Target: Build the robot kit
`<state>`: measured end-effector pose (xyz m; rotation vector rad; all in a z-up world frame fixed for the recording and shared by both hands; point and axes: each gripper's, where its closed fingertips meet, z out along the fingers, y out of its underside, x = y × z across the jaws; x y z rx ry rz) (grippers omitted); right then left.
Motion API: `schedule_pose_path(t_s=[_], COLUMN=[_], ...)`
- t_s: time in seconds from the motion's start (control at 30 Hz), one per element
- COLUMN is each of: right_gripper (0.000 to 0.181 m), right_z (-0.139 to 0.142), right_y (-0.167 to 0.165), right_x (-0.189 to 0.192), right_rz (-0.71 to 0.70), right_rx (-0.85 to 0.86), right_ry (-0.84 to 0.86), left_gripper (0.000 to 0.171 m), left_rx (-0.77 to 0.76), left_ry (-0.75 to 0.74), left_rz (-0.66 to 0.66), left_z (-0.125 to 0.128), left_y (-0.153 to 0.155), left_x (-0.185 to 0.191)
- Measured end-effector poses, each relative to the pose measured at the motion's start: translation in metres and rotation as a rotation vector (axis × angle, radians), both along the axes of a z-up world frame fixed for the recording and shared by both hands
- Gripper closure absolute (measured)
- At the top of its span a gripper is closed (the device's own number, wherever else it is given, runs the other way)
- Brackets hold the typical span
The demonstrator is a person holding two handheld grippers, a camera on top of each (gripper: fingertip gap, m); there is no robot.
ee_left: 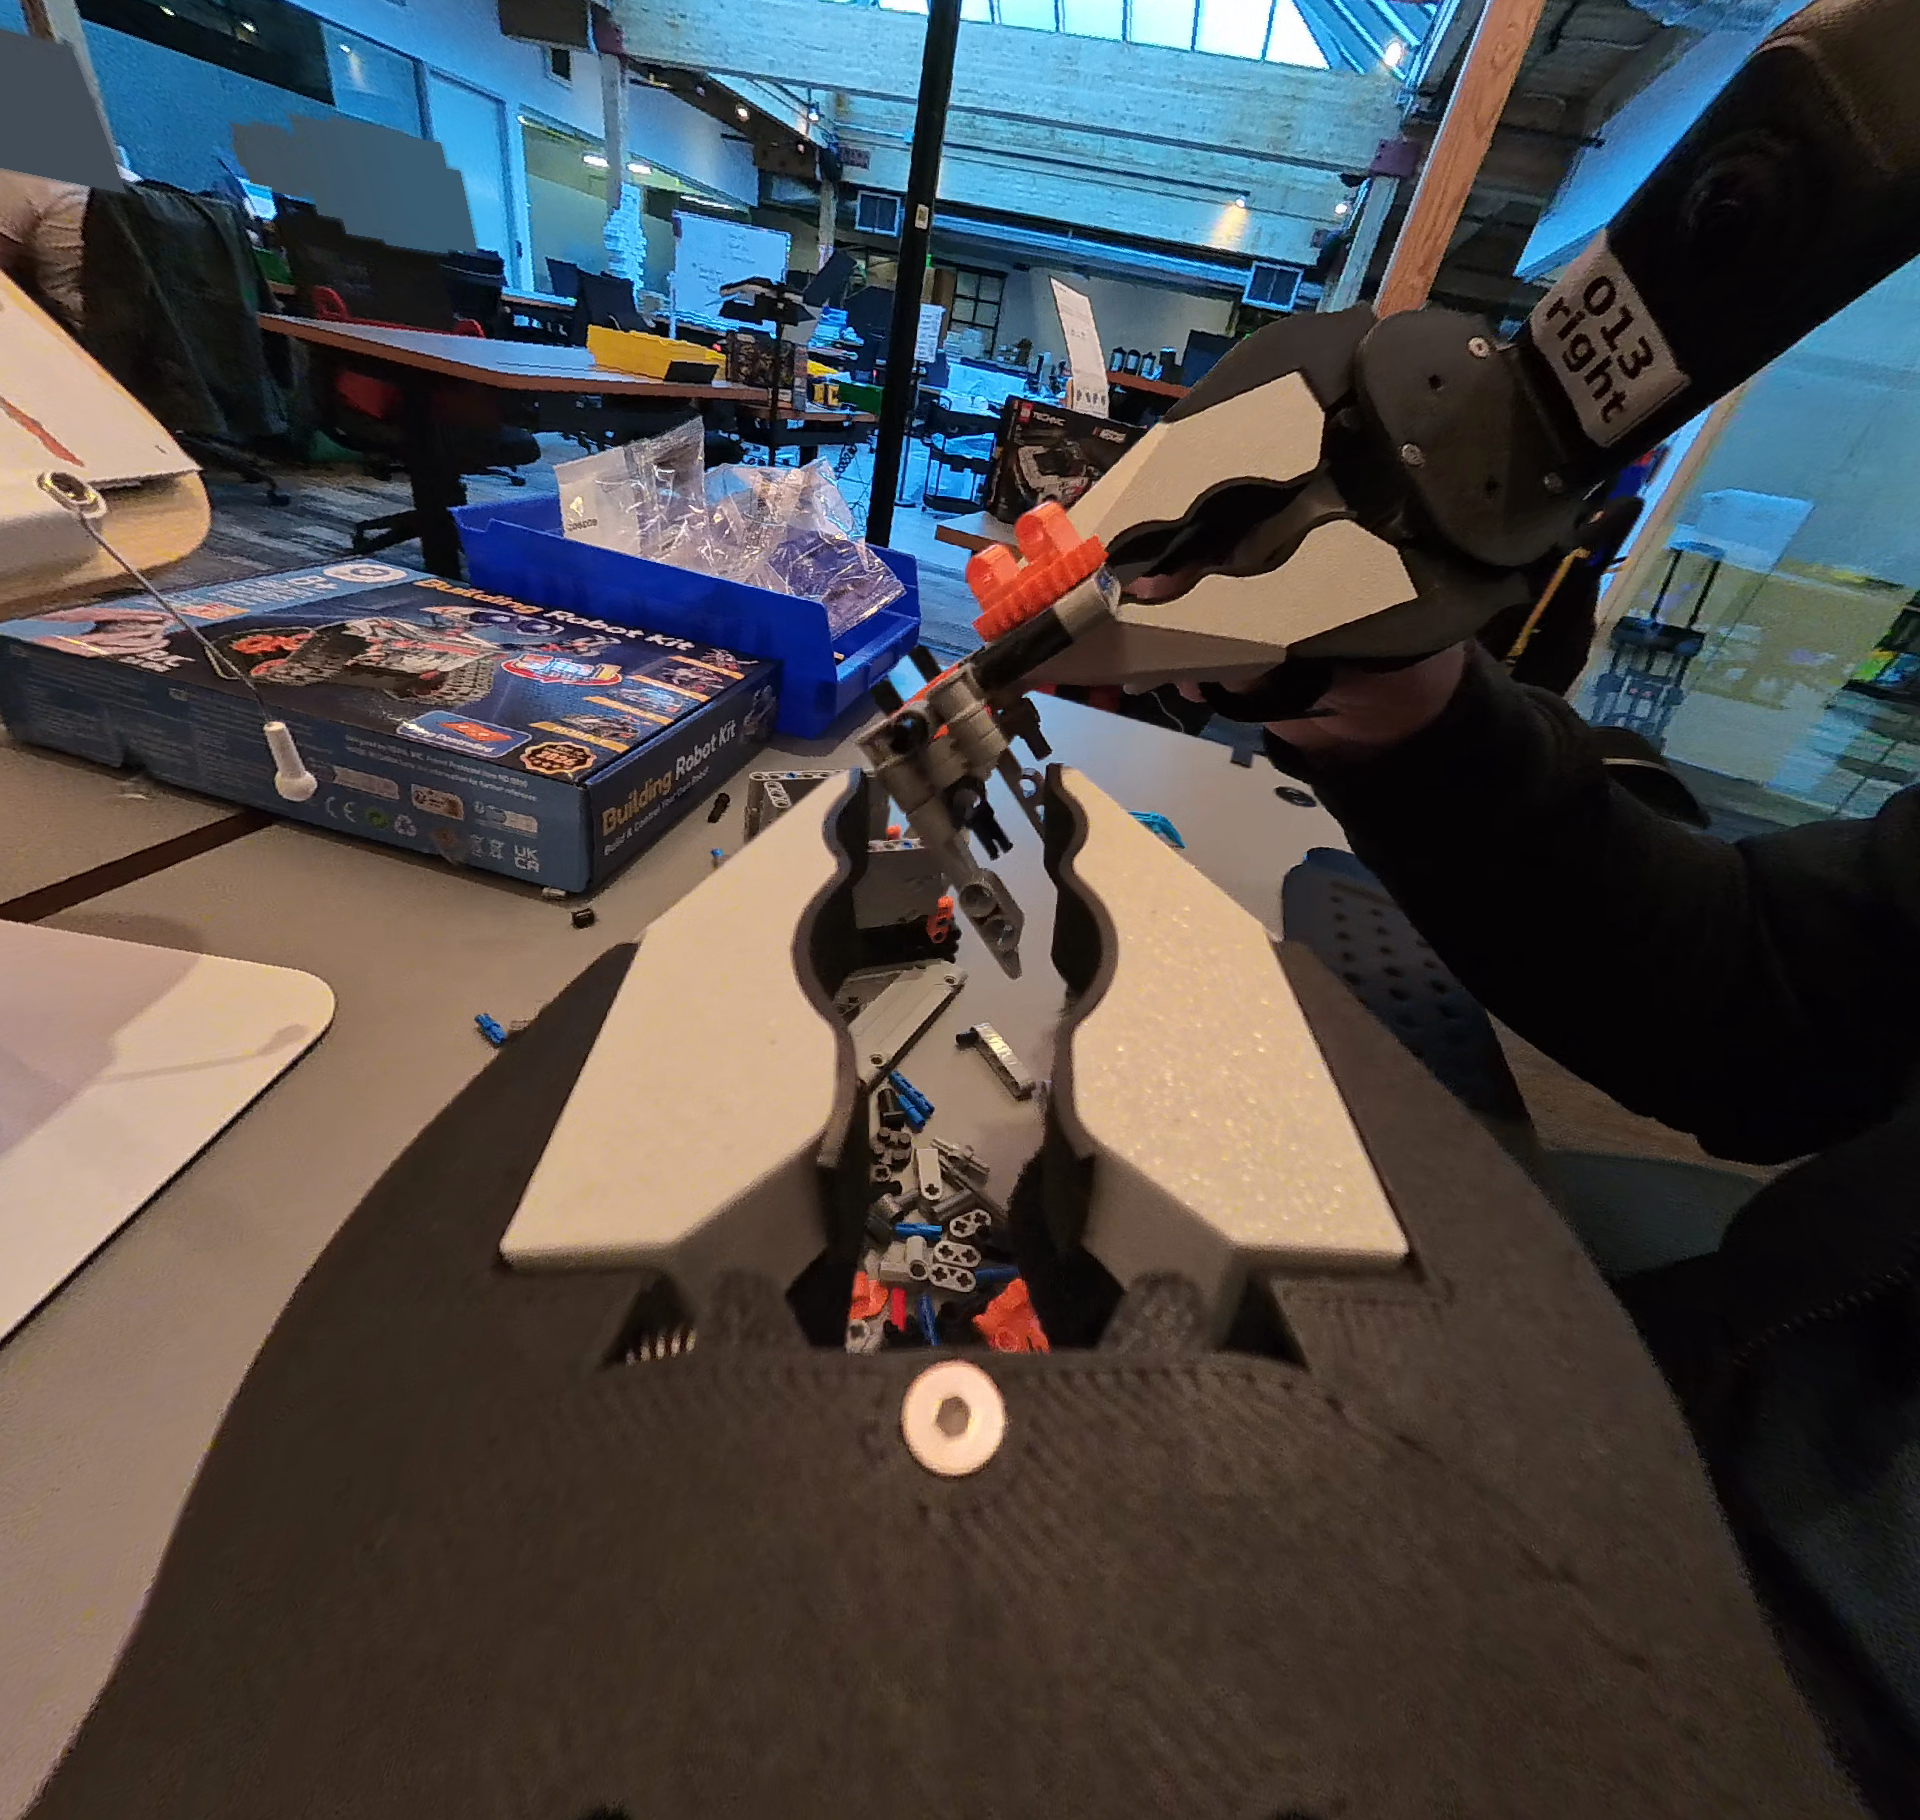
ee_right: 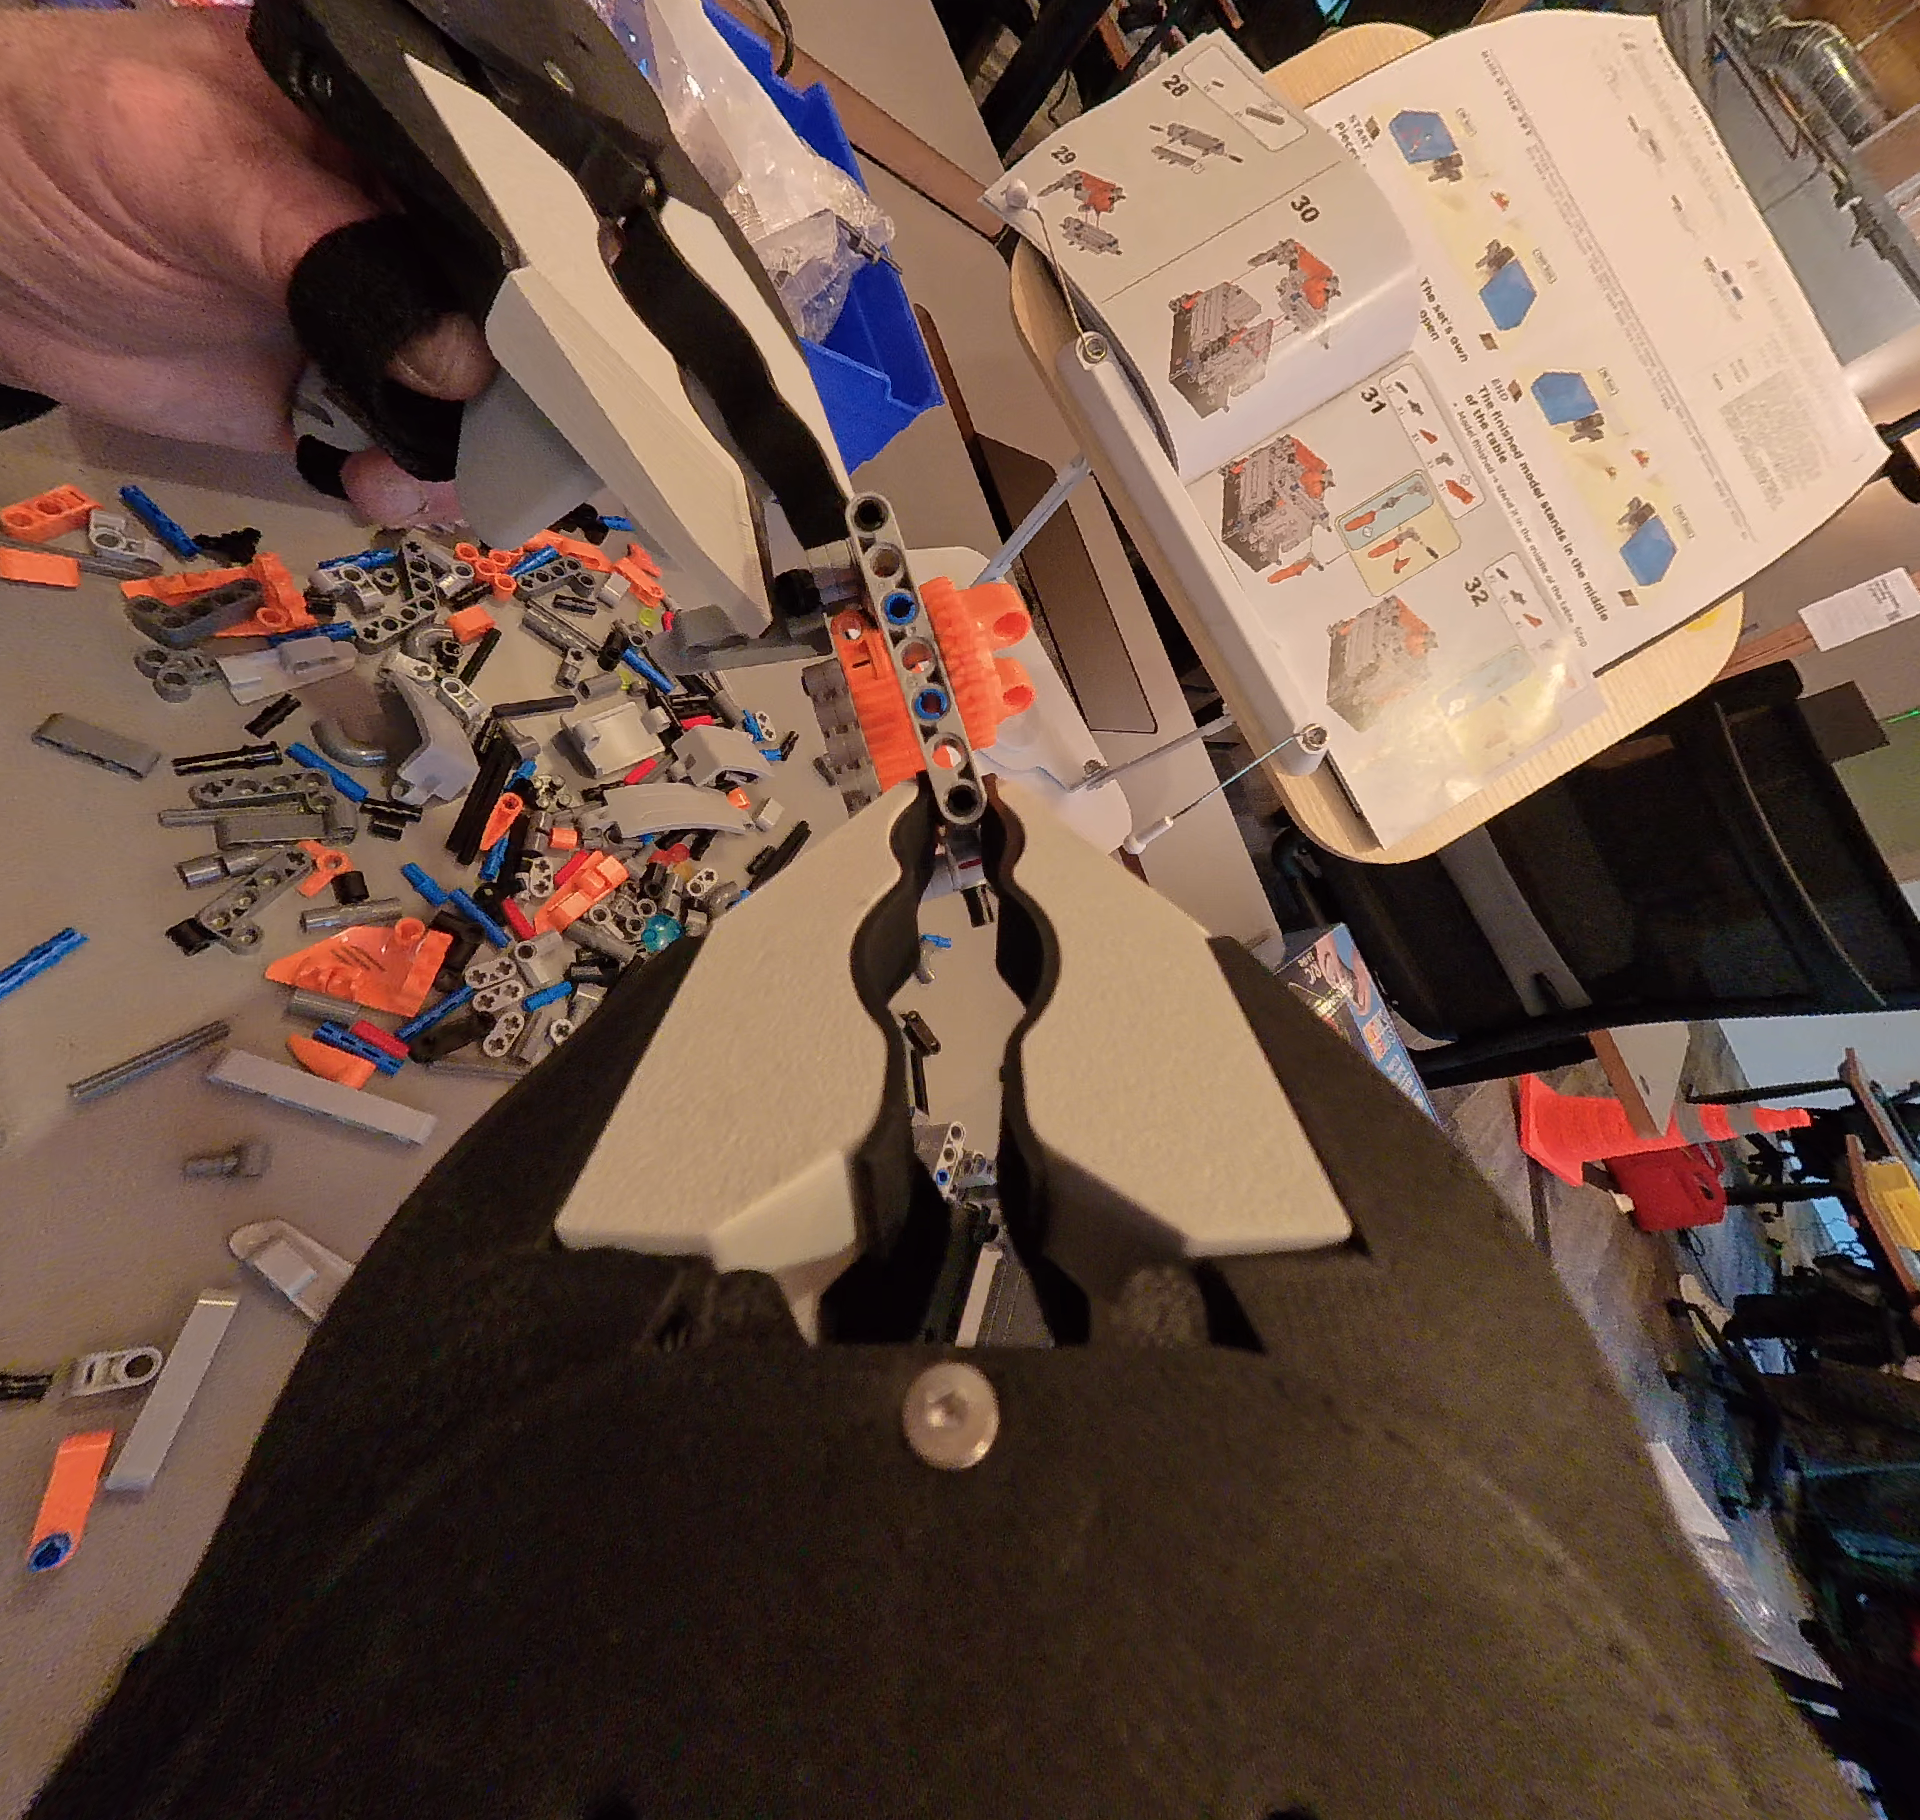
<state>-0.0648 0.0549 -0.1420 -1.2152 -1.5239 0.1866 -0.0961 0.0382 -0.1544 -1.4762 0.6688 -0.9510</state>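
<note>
- An orange-and-grey brick assembly point(ee_right: 914, 669), light, rigid, with press-fit joints, is held above the desk point(ee_left: 312, 897).
- The right gripper point(ee_right: 961, 814) is clamped on its grey beam end.
- The left gripper point(ee_left: 951, 804) is slightly parted around its lower end; contact cannot be told.

The right gripper point(ee_right: 961, 804) pinches a grey holed beam on an orange-and-grey brick assembly point(ee_right: 914, 669); beyond, the left gripper point(ee_right: 769, 575) meets it above loose pieces point(ee_right: 416, 783) on the bench point(ee_right: 125, 1199).

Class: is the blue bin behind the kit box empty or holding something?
Holding something: clear plastic bags stick up above the blue bin's rim.
</note>
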Motion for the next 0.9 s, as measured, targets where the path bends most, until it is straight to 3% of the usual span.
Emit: schedule_pose_path(t_s=[0.43, 0.67, 0.9], right_gripper=[0.176, 0.176, 0.176], right_z=[-0.011, -0.028, -0.03], right_y=[-0.001, -0.011, -0.019], right_x=[0.0, -0.004, -0.006], right_rz=[0.005, 0.05, 0.1], right_rx=[-0.054, -0.346, -0.637], right_ry=[-0.056, -0.088, -0.032], left_gripper=[0.14, 0.162, 0.166], left_rx=[0.168, 0.195, 0.012], left_ry=[0.163, 0.253, 0.125], left_rz=[0.131, 0.091, -0.024], left_z=[0.005, -0.003, -0.007], left_y=[0.0, -0.006, -0.007], left_x=[-0.001, 0.011, 0.011])
